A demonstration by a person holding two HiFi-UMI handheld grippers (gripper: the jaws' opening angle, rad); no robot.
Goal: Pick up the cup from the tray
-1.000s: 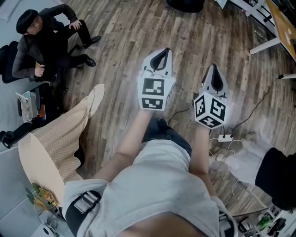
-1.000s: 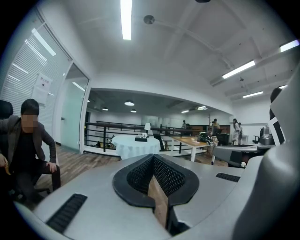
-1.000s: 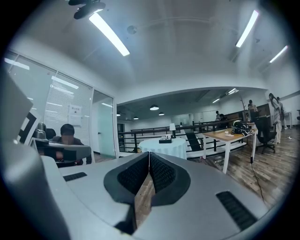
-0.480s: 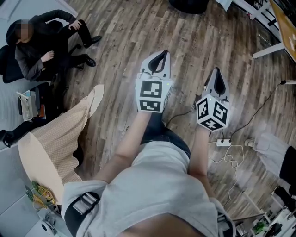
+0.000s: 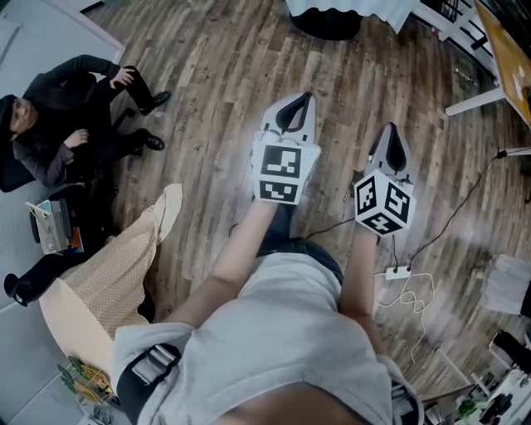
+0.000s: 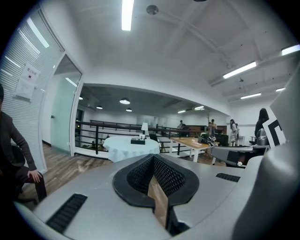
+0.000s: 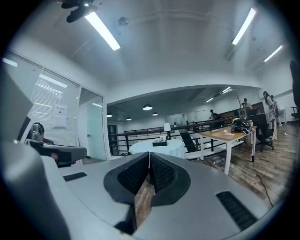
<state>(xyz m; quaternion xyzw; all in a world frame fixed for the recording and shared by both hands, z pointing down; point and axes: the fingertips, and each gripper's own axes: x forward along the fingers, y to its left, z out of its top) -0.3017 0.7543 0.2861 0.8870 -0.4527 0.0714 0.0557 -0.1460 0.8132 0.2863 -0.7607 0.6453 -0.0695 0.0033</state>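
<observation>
No cup or tray can be made out in any view. Both grippers are held out level over the wooden floor, side by side. My left gripper (image 5: 297,104) is shut with nothing in it, its tips meeting (image 6: 153,156). My right gripper (image 5: 390,134) is shut and empty too (image 7: 149,153). Both point towards a round table with a white cloth (image 6: 132,146) (image 7: 158,147) some way ahead, its near edge showing at the top of the head view (image 5: 348,12). A small dark box (image 6: 138,140) and a white upright thing stand on it, too small to identify.
A person in dark clothes (image 5: 62,137) sits at the left. A light wooden table (image 7: 226,135) stands to the right. A black railing (image 6: 93,127) runs behind the round table. A power strip (image 5: 397,271) and cables lie on the floor at the right.
The whole view has moved forward over the floor: the white-clothed table has come in at the top, and the seated person has slid down the frame. Both grippers stay shut, side by side.
</observation>
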